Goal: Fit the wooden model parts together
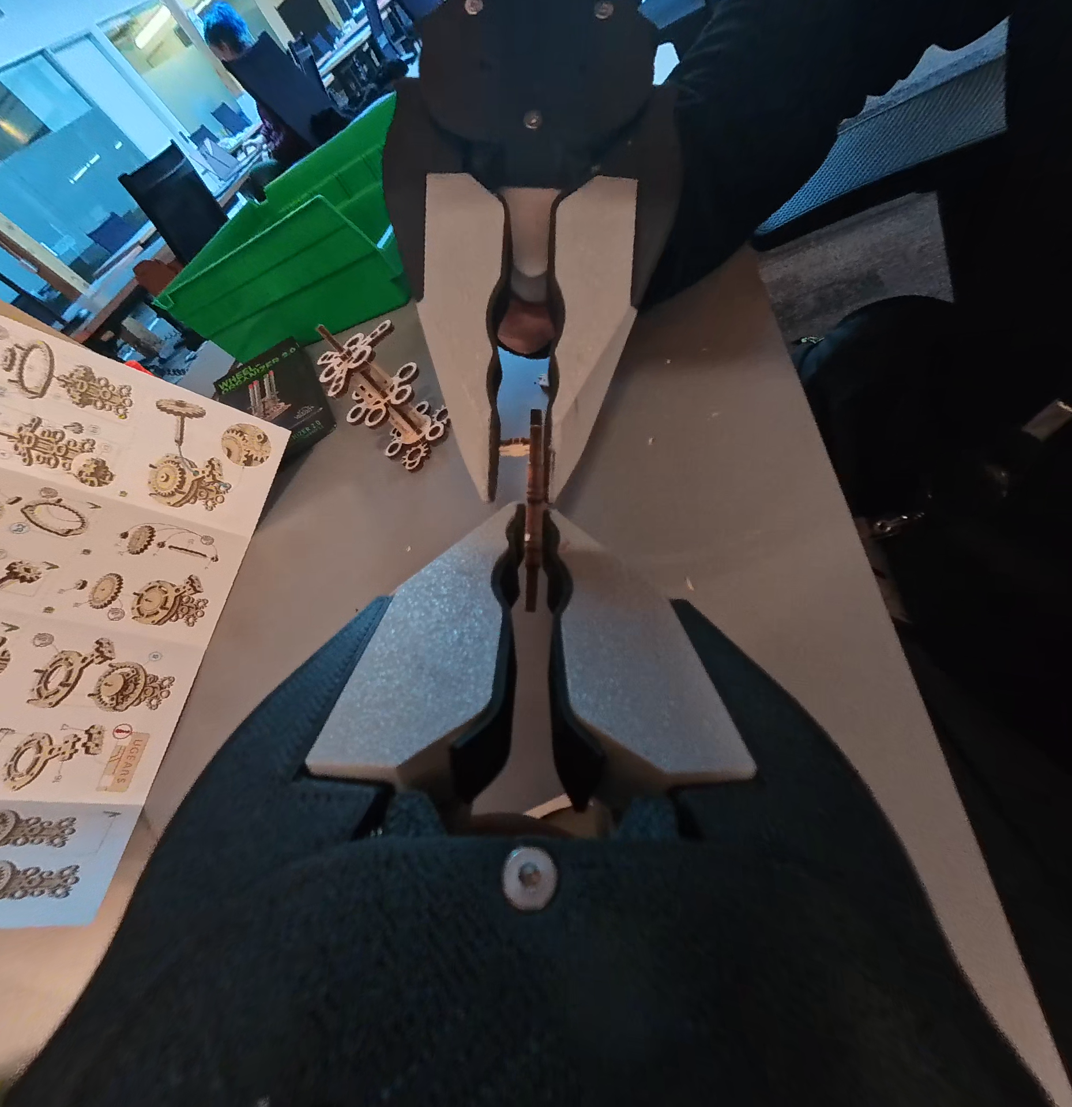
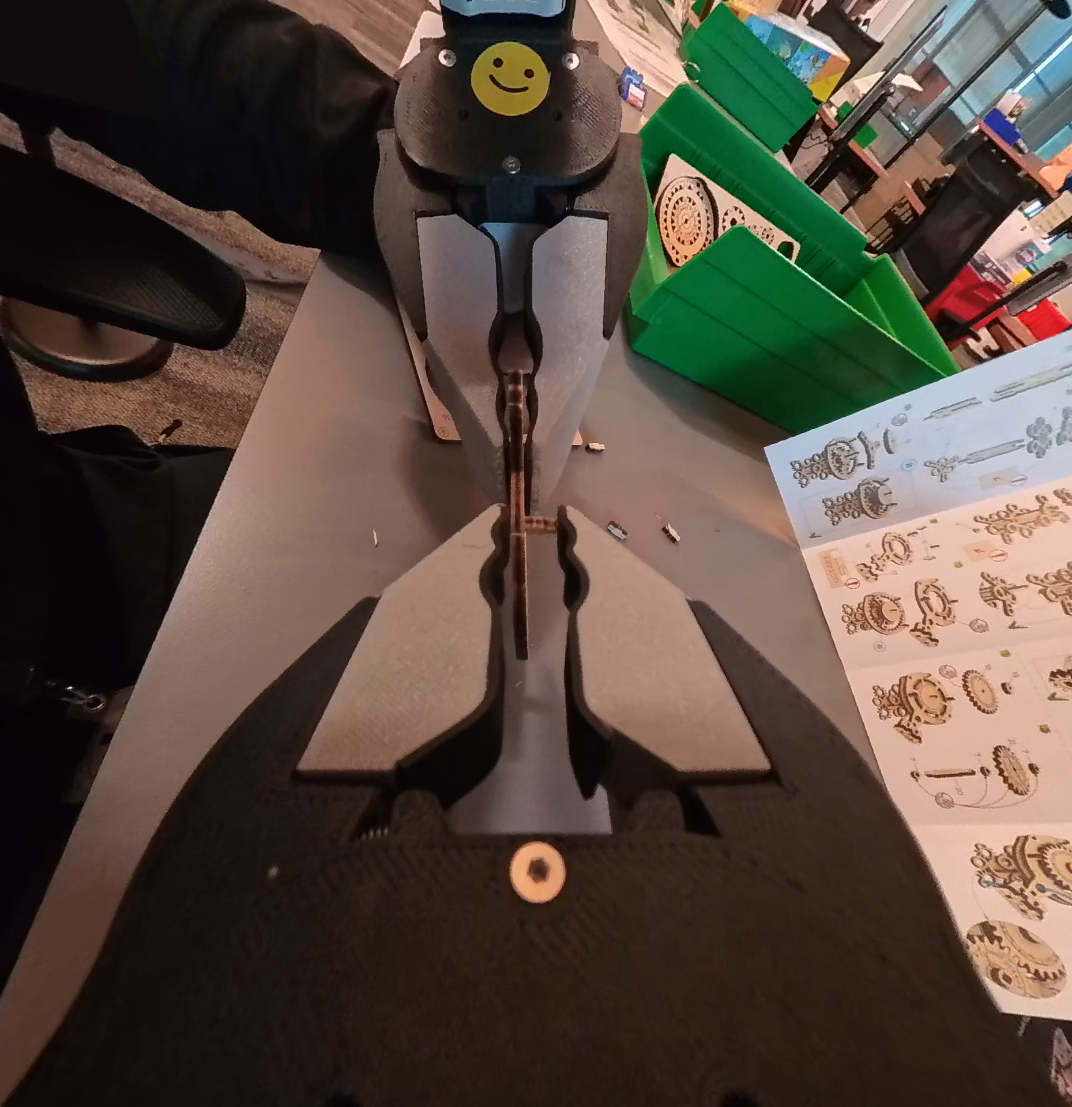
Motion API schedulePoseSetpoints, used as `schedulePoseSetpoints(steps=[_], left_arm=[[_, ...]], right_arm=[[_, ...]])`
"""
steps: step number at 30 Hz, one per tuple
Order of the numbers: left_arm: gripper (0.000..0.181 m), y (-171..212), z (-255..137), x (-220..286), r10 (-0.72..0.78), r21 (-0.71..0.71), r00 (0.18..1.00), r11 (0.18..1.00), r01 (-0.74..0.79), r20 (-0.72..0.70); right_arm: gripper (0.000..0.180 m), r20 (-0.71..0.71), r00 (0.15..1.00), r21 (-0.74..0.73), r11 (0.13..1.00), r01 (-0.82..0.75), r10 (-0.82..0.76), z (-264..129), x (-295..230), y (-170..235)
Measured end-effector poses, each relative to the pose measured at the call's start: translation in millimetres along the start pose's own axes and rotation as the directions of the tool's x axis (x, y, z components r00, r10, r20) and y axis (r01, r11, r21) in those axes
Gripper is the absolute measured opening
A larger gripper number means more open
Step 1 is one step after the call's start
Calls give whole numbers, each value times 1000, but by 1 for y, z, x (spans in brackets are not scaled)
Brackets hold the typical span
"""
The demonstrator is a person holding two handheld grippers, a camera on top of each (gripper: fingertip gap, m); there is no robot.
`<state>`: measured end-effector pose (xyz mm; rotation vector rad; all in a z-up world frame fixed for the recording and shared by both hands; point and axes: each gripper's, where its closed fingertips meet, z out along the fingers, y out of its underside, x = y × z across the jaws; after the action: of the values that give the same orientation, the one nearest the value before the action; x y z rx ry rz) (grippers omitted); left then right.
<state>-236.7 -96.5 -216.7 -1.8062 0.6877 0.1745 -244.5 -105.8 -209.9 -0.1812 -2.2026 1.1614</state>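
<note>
A thin wooden gear (image 1: 534, 479) is seen edge-on above the grey table (image 1: 689, 569). My left gripper (image 1: 530, 520) is shut on its lower part. In the right wrist view the gear (image 2: 518, 587) runs from the left gripper (image 2: 523, 479), which carries a yellow smiley sticker, down between my right gripper's jaws. A small wooden peg (image 2: 538, 524) sticks out sideways from the gear. My right gripper (image 2: 531, 518) is closed across both, one finger on the gear's face and the other on the peg's end. The right gripper also shows in the left wrist view (image 1: 524, 485), tip to tip with my left.
An instruction sheet (image 1: 102, 569) (image 2: 970, 659) lies on the table. Green bins (image 1: 293, 269) (image 2: 761, 311) stand behind it, one holding a laser-cut wooden sheet (image 2: 695, 209). A dark box (image 1: 275, 389), an assembled wooden piece (image 1: 383, 395) and loose wooden bits (image 2: 617, 530) lie nearby. An office chair (image 2: 132, 299) stands beyond the table edge.
</note>
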Motion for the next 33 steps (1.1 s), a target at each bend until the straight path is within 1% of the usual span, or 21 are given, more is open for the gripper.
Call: schedulePoseSetpoints(steps=[13,33], left_arm=[[1,0,0,1,11,0,1000,1000,-11,0],[1,5,3,5,17,-39,999,999,-19,-29]], right_arm=[[10,30,999,12,999,-39,39,1,-2,0],[10,16,1000,-67,997,28,-27,3,-6,9]])
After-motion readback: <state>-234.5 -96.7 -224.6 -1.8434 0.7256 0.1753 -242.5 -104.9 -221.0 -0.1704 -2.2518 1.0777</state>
